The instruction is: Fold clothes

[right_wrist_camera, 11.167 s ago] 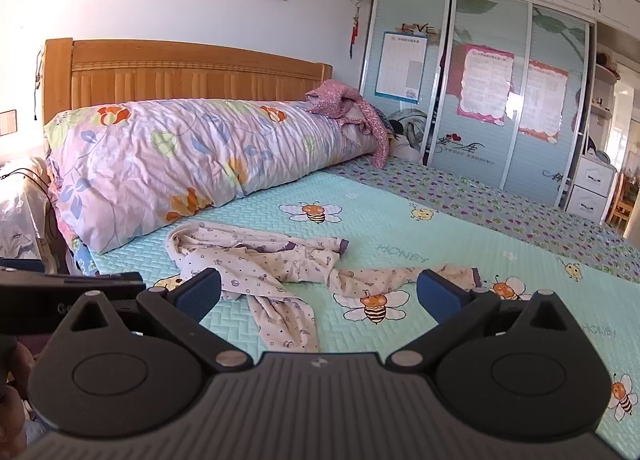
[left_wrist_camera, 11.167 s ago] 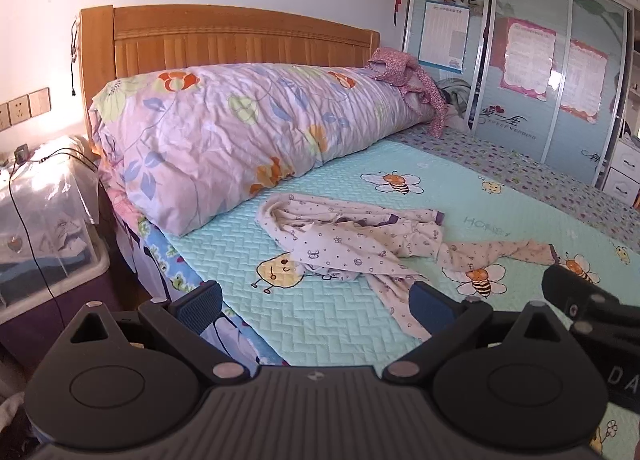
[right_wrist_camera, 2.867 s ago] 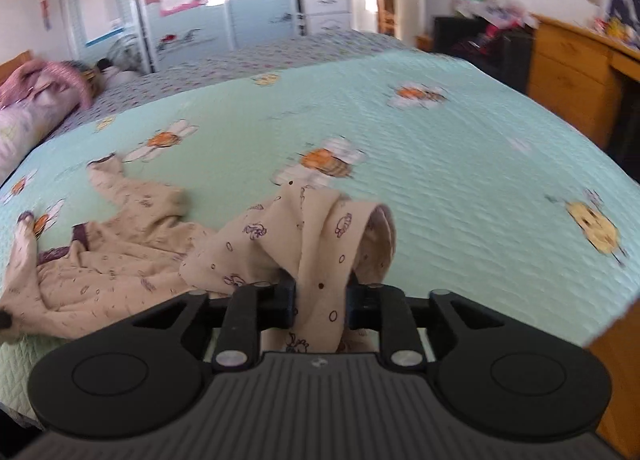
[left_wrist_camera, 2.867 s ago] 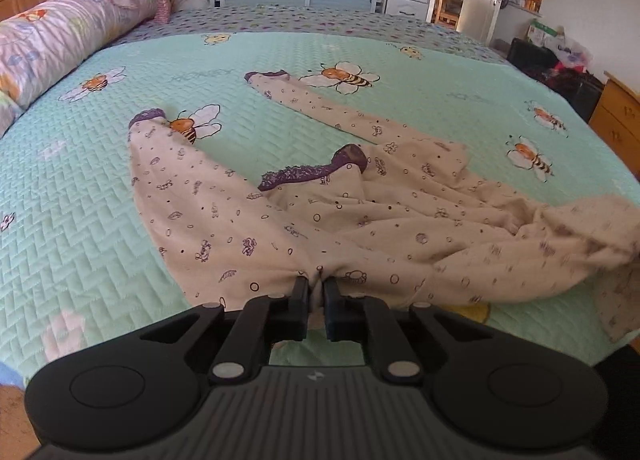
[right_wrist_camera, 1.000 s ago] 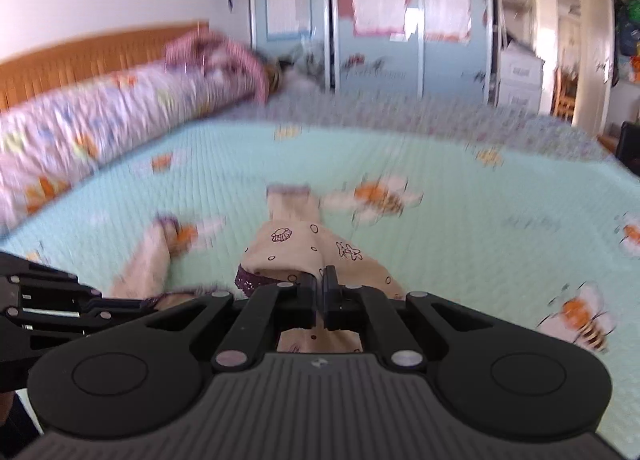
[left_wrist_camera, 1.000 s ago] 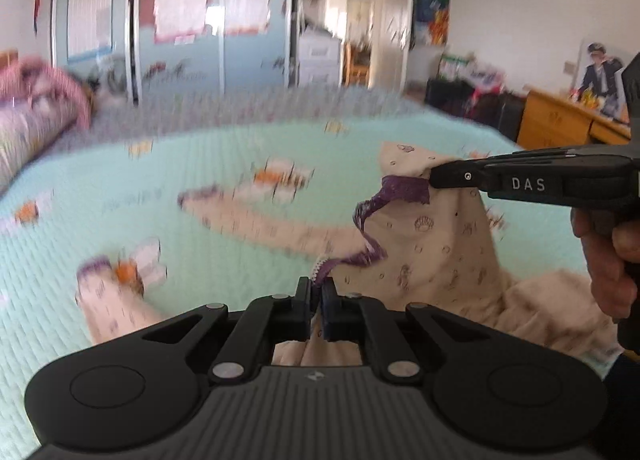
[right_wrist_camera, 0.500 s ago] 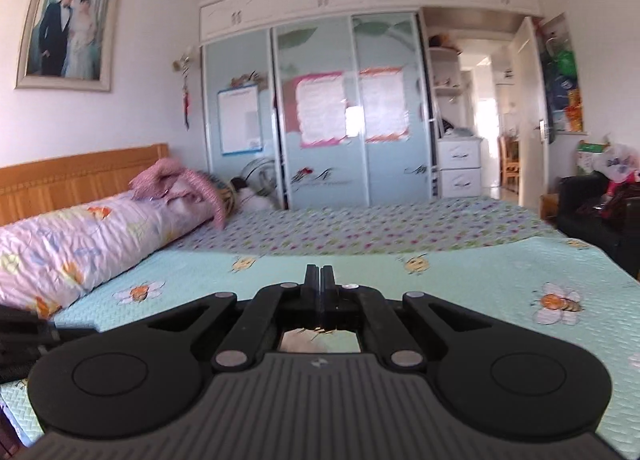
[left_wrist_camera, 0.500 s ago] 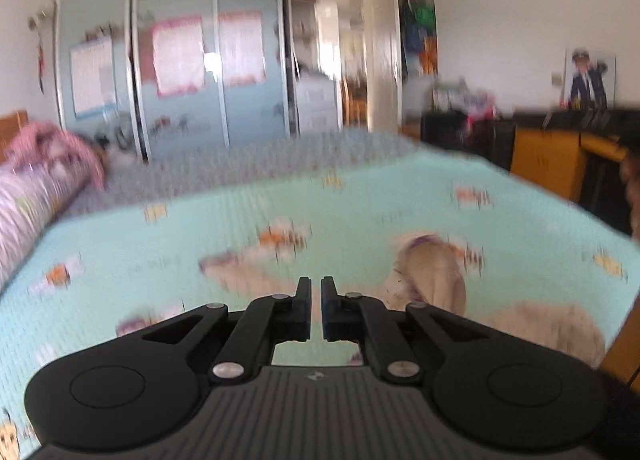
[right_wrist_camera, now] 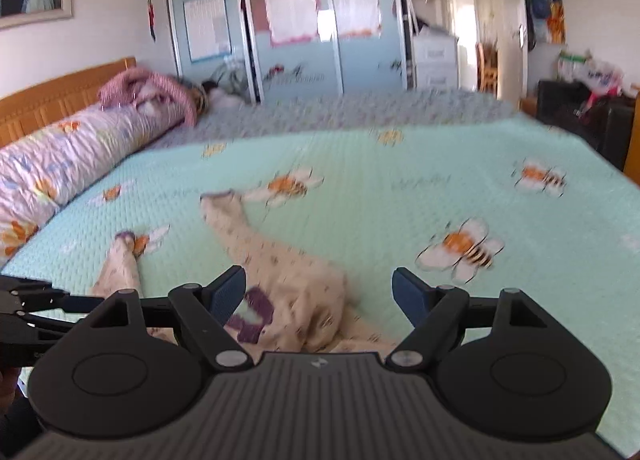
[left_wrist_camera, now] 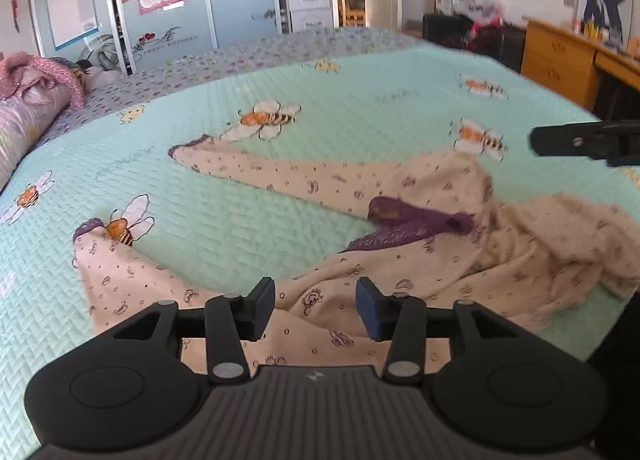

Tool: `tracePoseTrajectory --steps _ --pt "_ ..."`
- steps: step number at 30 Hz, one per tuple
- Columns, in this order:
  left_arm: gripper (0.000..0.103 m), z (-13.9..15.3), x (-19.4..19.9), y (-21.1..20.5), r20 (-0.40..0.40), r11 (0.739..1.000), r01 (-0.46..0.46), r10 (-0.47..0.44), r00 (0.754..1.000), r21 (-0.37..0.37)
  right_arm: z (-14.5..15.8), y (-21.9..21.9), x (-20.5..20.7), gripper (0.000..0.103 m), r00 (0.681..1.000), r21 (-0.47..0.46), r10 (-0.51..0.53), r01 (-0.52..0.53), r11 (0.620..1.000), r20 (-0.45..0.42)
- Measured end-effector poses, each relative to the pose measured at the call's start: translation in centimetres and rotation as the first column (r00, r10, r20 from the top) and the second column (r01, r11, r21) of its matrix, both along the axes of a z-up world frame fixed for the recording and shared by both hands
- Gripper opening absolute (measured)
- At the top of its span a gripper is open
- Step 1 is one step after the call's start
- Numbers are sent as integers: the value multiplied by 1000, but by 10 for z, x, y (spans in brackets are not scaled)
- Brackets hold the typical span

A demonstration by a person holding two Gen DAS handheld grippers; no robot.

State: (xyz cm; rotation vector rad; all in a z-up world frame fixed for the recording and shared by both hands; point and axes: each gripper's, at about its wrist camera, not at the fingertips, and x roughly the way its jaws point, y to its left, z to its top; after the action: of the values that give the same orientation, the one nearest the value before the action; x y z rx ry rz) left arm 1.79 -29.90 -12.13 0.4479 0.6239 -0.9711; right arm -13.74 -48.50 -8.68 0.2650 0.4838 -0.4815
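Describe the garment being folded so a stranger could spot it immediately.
Start at the mint-green bee-print bedspread covering the bed. Near its front edge, below the open left gripper, lies the cream printed garment, partly rumpled. Purple trim distinguishes it from the pink clothing by the floral duvet.

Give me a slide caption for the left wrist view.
Open left gripper hovers over cream printed pajamas lying on the bee-patterned bedspread.

Patterned garment [left_wrist_camera: 400, 260]: near hem hidden beneath left gripper [left_wrist_camera: 315, 308] body; right gripper [left_wrist_camera: 576, 141] cut off at frame edge.
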Motion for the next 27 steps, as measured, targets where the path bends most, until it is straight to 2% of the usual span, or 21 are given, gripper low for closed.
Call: tracePoseTrajectory --steps 6,10,13,14,15,16,17,19,23,27 --pt "51 -32 15 -31 -45 996 21 -17 999 89 -42 -3 55 81 995 45 -6 10 999 -101" --pt "52 -52 17 -42 -75 992 30 -21 997 123 -65 -14 65 79 990 107 -22 37 994 -136" --pt "53 -61 15 -45 -81 992 6 4 997 125 -78 -21 75 61 985 152 -14 41 988 -172" --pt "53 -63 13 -44 -78 993 -3 12 997 114 -81 -23 76 49 984 165 -11 41 986 -179" --pt "48 -64 11 -43 -76 995 -11 19 997 103 -83 -23 75 36 983 172 -11 44 984 -184" --pt "30 -64 10 -43 -86 996 -3 11 996 91 -84 -24 75 28 982 179 -12 46 983 -188" --pt "19 -63 8 -42 -105 997 13 -5 994 75 -86 -24 74 17 981 186 -12 49 981 -193" --pt "8 -58 3 -40 -90 998 15 -9 996 64 -82 -24 69 11 985 197 -18 52 979 -170" --pt "6 -42 -3 -28 -108 1000 -3 2 994 -9 -56 -17 52 8 996 195 -25 40 980 -81" --pt "6 -8 -16 -9 -81 993 -22 13 997 -115 -19 -9 29 8 999 169 -33 30 985 15"
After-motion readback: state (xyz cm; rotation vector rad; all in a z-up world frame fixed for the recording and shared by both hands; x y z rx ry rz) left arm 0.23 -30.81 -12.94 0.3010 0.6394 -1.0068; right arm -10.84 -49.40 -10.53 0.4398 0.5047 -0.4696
